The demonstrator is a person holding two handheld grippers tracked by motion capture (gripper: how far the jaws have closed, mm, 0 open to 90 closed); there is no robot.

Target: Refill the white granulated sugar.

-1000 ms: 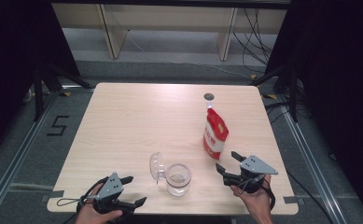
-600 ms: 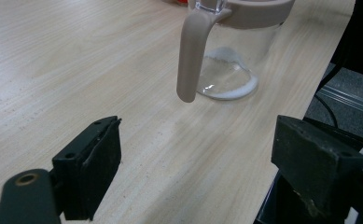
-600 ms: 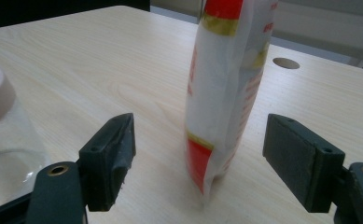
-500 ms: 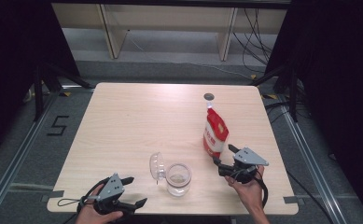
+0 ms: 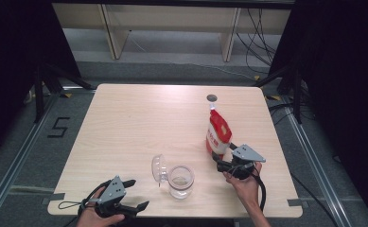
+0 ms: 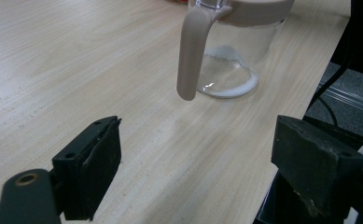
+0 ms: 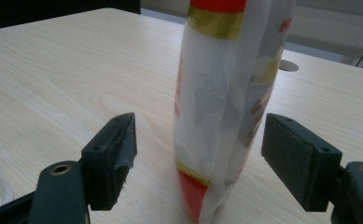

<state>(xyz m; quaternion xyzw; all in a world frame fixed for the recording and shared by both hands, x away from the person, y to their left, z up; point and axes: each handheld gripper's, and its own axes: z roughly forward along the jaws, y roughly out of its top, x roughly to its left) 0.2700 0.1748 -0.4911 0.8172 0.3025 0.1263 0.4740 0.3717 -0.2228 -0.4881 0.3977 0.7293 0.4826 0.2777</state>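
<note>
A red and white pouch (image 5: 218, 133) stands upright on the right half of the wooden table (image 5: 139, 127). My right gripper (image 5: 223, 161) is open just in front of it; in the right gripper view the pouch (image 7: 226, 93) stands between the two spread jaws without touching them. A clear glass jar (image 5: 180, 181) with a hinged lid (image 5: 159, 168) swung open sits near the front edge. My left gripper (image 5: 133, 195) is open at the front left, apart from the jar. The left gripper view shows the jar (image 6: 233, 56) and its beige handle (image 6: 191, 51) ahead of the jaws.
A small round grey cable port (image 5: 212, 98) lies in the tabletop behind the pouch. Metal floor rails (image 5: 25, 151) run along both sides of the table. Shelving (image 5: 172, 28) and cables stand beyond the far edge.
My right gripper has moved left and forward up to the base of the pouch, with its jaws now on either side of it. The left gripper has barely moved.
</note>
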